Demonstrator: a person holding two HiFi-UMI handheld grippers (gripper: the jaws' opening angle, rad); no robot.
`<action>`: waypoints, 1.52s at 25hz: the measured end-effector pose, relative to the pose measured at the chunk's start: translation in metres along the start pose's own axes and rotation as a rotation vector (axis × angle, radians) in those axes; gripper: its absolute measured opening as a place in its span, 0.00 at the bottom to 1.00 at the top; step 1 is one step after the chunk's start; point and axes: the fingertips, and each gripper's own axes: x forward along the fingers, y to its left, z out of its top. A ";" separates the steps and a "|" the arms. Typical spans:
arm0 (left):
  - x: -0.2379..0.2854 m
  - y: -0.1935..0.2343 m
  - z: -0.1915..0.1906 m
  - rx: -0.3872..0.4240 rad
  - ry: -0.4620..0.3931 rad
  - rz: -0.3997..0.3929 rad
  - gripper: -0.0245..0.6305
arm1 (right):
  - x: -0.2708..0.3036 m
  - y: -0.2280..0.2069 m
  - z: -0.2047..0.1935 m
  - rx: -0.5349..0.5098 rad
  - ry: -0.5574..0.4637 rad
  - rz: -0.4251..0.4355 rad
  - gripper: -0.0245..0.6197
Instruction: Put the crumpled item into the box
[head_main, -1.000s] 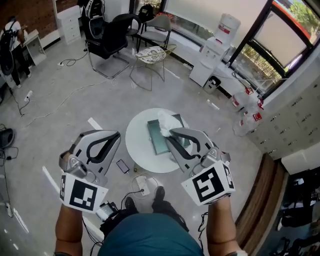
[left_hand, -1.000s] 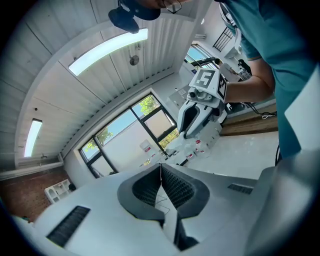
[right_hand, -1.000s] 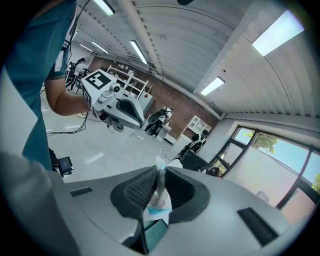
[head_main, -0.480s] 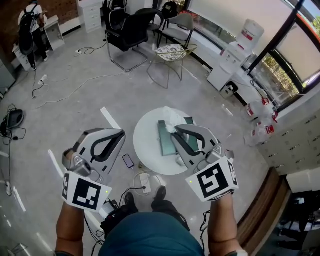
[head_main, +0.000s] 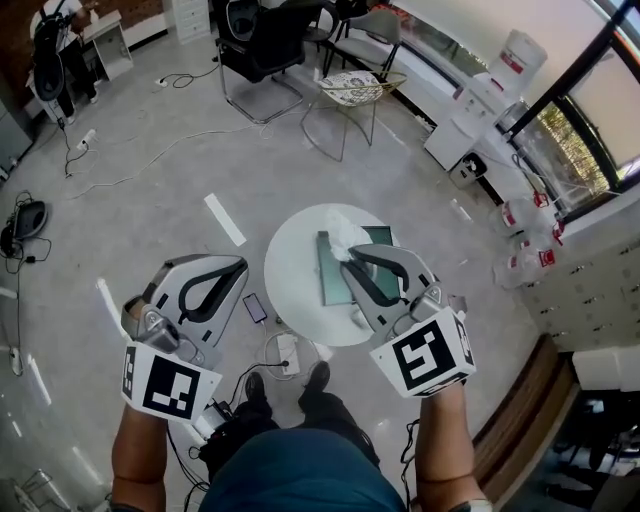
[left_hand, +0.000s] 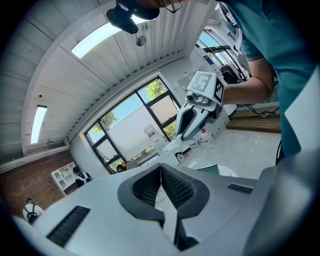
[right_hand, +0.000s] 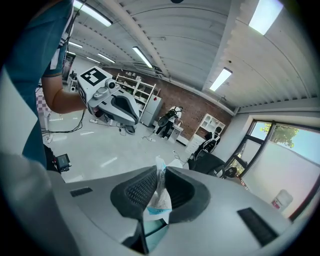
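Nearest, the left hand-held gripper (head_main: 233, 266) hangs out over the grey floor, well apart from the work; its own view shows the ribbed pads pressed together with nothing between them, so it is clenched and empty (left_hand: 161, 172). Beside it the right hand-held gripper (head_main: 349, 257) reaches over the round white desk (head_main: 293, 285); its view shows the jaws grasping a crumpled white item with blue print (right_hand: 157, 202), pinched at its middle with a tuft standing above the pads and a fold hanging below (right_hand: 159, 181). From the head view the crumpled white item (head_main: 338, 233) sits at the gripper's tips, over the far end of the flat dark-green box (head_main: 333, 280) that lies on the desk; whether it hangs clear of the box or touches it I cannot tell from above.

So the pick-up looks done, and the carry to the box is, by my reckoning, all but done; what is left is to bring the item down inside the box walls, release the jaws and draw the gripper clear; nothing can be seen inside the box yet.

On the floor just beside the desk lies a black phone (head_main: 254, 308); farther off stand a metal-framed chair with a patterned seat (head_main: 350, 88) and, by the windows, a white water dispenser (head_main: 517, 57).
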 end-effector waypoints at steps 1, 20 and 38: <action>0.005 -0.002 -0.005 -0.008 0.004 -0.004 0.07 | 0.005 0.000 -0.006 0.006 0.002 0.007 0.15; 0.131 -0.054 -0.090 -0.071 0.109 -0.117 0.07 | 0.099 -0.017 -0.165 0.145 0.072 0.102 0.15; 0.213 -0.132 -0.186 -0.154 0.174 -0.186 0.07 | 0.194 0.040 -0.322 0.206 0.178 0.248 0.15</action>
